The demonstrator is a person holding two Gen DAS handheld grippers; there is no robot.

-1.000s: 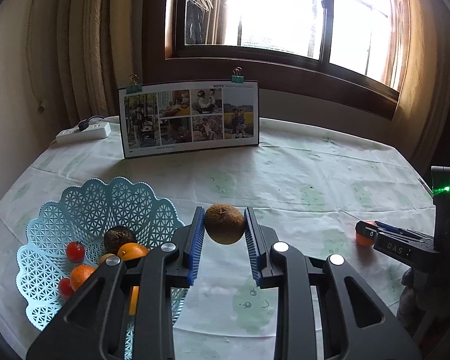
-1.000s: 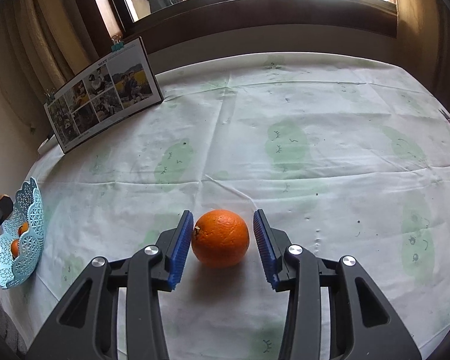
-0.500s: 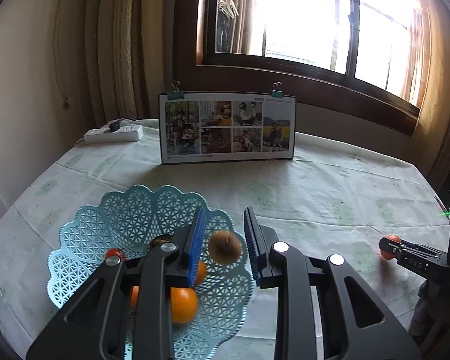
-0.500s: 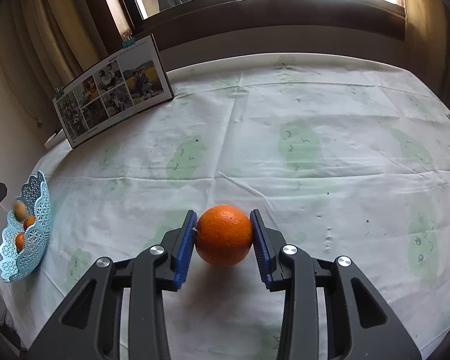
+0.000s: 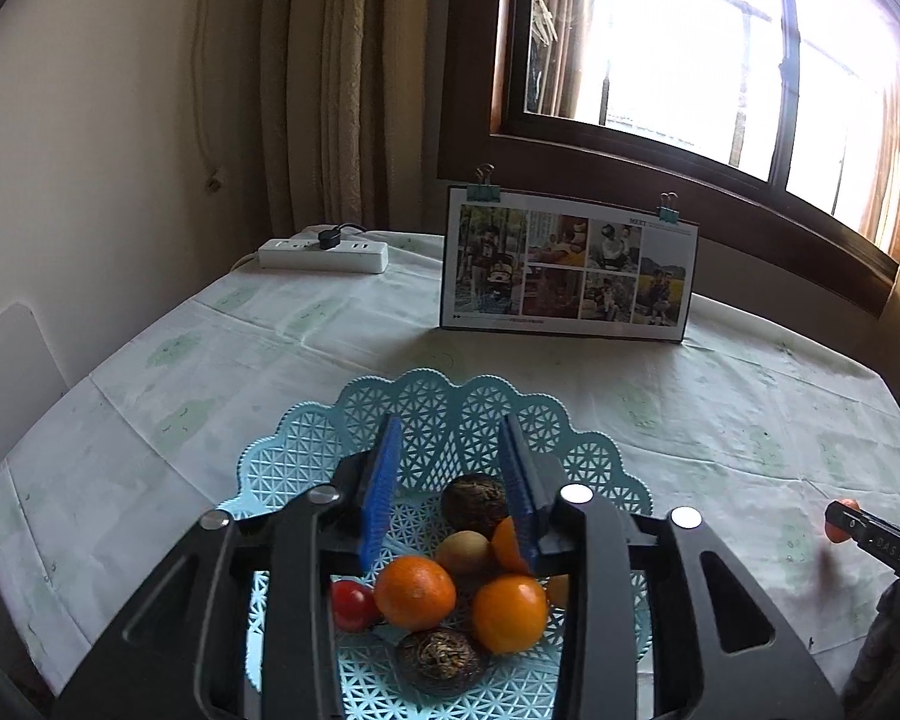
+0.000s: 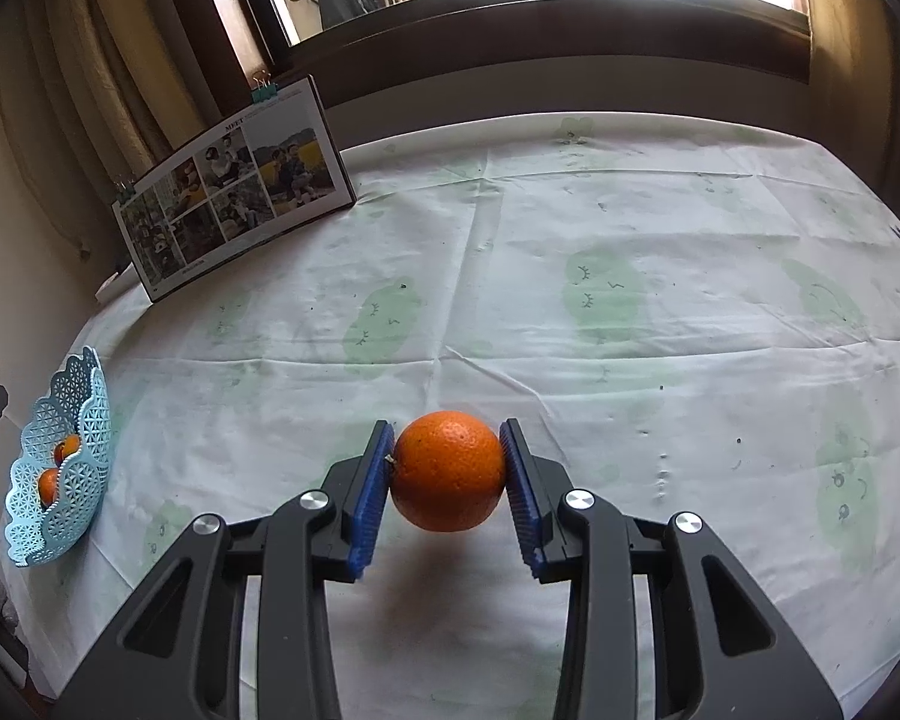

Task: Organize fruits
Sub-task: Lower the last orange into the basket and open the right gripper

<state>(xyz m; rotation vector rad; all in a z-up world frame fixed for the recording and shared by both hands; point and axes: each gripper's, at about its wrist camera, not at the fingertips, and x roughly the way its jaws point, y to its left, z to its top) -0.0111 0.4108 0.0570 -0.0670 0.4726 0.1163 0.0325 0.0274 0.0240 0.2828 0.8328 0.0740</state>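
A white power strip (image 5: 323,254) is seen at the far left of the bench (image 5: 210,372), near the wall. A photo board (image 5: 567,269) is stood up at the back. The blue basket (image 5: 306,456) is placed in front of it, with oranges, a small red fruit, a kiwi (image 5: 463,551) and two dark fruits lying inside. The left gripper (image 5: 450,480) is held over the basket with its jaws apart and nothing between them. Far to the right, the big orange (image 6: 448,470) is squeezed by the right gripper (image 6: 448,480) and is lifted just above the cloth. The bench between orange and basket is bare.
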